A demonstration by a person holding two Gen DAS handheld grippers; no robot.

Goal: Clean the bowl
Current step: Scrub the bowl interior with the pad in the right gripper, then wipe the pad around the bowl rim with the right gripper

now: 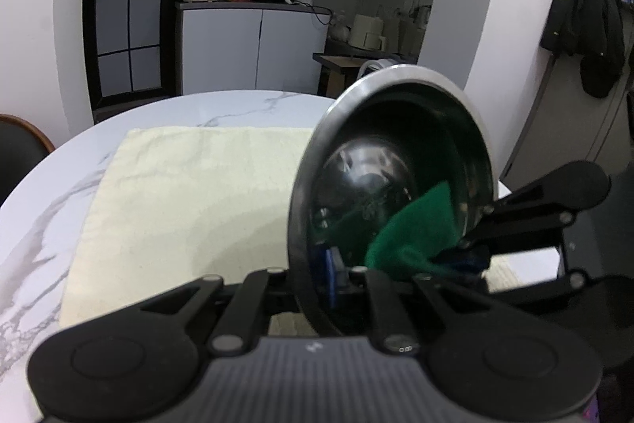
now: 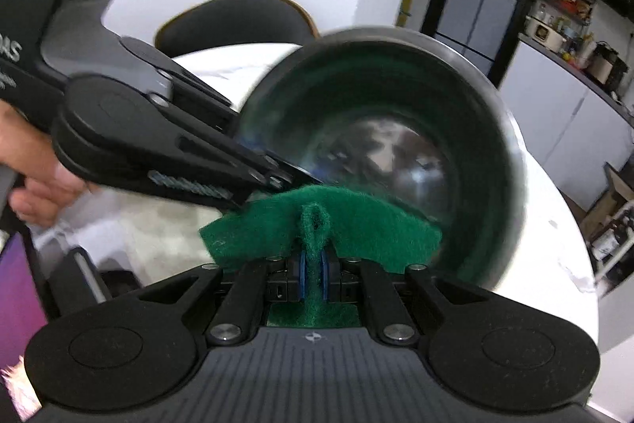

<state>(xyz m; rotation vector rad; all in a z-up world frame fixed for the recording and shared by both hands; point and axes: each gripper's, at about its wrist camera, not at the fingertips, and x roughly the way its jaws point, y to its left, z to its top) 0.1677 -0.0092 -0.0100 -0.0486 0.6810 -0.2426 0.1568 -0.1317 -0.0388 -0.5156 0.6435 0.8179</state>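
Partly blurred bowl [image 2: 495, 153] rim, rt side

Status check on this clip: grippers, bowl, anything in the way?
Left gripper shut on steel bowl rim, bowl tilted up off the cream cloth. Right gripper shut on green scouring pad, pad inside bowl. Nothing blocking.

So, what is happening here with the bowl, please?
A person works with two hand-held tongs. The left tongs are shut on the rim of a steel bowl, holding it tilted above a cream cloth. The right tongs pinch a green scouring pad at the bowl's lower inside wall.
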